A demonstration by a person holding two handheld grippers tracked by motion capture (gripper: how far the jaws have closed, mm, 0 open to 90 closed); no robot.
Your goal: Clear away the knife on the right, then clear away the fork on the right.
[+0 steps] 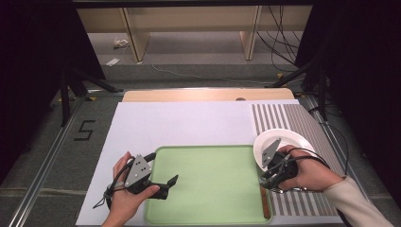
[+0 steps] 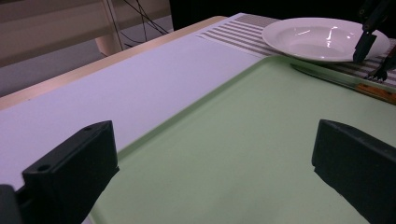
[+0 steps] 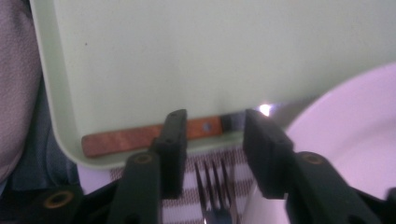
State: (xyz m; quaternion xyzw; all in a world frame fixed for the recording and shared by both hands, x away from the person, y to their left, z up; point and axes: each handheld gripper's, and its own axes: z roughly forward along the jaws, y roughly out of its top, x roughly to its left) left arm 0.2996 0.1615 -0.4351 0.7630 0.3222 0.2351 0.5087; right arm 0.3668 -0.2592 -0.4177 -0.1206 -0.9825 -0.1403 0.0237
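A pale green tray (image 1: 213, 184) lies at the front middle of the table. A knife with a wooden handle (image 1: 265, 205) rests along the inside of its right rim. Just right of the tray, a white plate (image 1: 283, 139) sits on a striped mat (image 1: 288, 118). My right gripper (image 1: 267, 179) hovers low between plate and tray. In the right gripper view it (image 3: 215, 116) is open, with a fork (image 3: 215, 182) lying on the mat between its jaws and the knife handle (image 3: 126, 140) just beyond. My left gripper (image 1: 169, 186) is open over the tray's left part (image 2: 233, 140).
A white sheet (image 1: 179, 123) covers most of the table, and a wooden edge (image 1: 208, 94) runs along its far side. In the left gripper view the plate (image 2: 322, 37), knife (image 2: 327, 79) and fork tines (image 2: 380, 73) lie far right. Floor and shelving lie beyond.
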